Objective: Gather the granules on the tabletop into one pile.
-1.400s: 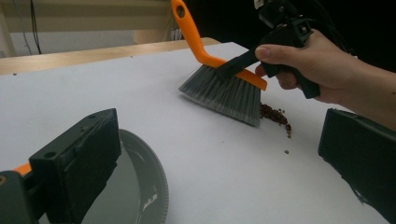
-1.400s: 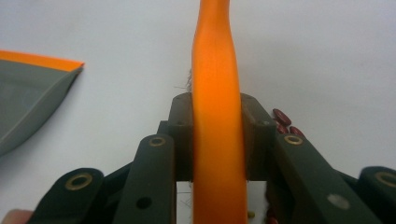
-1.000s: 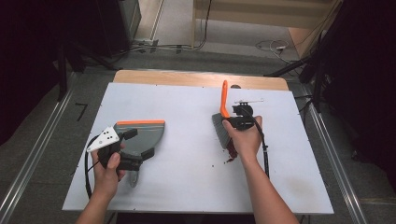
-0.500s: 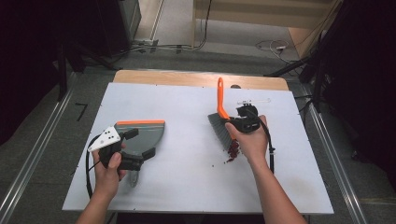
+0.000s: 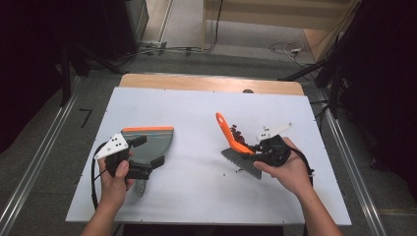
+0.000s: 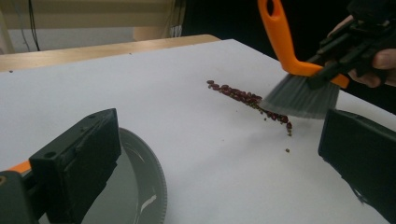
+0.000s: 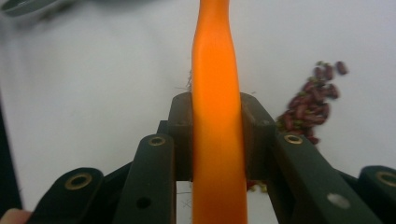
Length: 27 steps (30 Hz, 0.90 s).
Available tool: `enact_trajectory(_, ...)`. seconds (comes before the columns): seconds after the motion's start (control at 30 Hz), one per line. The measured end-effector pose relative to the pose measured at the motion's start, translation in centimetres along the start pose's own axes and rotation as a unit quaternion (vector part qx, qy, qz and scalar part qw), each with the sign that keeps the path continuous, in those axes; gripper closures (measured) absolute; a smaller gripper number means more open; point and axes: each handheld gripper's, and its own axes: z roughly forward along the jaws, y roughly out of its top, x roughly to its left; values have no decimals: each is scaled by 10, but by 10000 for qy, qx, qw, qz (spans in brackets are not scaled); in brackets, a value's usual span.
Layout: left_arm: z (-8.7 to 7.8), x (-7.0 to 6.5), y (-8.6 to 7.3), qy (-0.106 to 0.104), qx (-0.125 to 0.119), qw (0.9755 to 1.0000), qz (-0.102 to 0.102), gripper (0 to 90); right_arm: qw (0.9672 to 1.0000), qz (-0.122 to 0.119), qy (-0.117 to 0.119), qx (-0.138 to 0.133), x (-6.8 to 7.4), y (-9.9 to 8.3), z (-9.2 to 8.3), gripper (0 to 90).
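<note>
My right gripper [image 5: 256, 147] is shut on the orange handle [image 7: 217, 93] of a hand brush [image 5: 231, 135]. The brush leans left, and its grey bristles [image 6: 301, 95] rest on the white table at the near end of a trail of red beans [image 6: 243, 95]. The beans [image 5: 238, 132] also lie right of the handle [image 7: 310, 105]. At the left lies a grey dustpan [image 5: 150, 140] with an orange edge. My left gripper [image 5: 149, 151] sits over it with its jaws wide apart [image 6: 224, 154], and the pan's rim [image 6: 149, 177] shows beside one jaw.
The white board [image 5: 196, 196] rests on a wooden table whose far edge [image 5: 206, 83] shows behind it. A few stray beans [image 6: 287, 150] lie near the bristles. Metal rails [image 5: 29, 167] run along both sides on the floor.
My right hand has moved right and toward the person with the brush. The handle, upright before, now tips left with the bristles down by the beans. The left hand has stayed put.
</note>
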Motion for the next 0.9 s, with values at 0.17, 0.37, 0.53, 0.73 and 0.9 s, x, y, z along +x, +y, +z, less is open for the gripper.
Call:
enact_trajectory(0.17,2,0,0,0,31,10000,8,0,9987,-297,352,205,18,-13,7,688)
enact_trajectory(0.37,1,0,0,5,11,10000,6,0,9964,-361,668,370,26,-16,28,688)
enact_trajectory(0.53,-1,0,0,6,11,10000,9,0,9971,-402,497,423,16,-14,31,684)
enact_trajectory(0.73,-1,0,0,0,-2,10000,3,0,9982,-336,292,390,-4,-14,29,682)
enact_trajectory(0.9,0,0,0,1,12,10000,10,0,9981,-412,176,422,-19,-9,29,682)
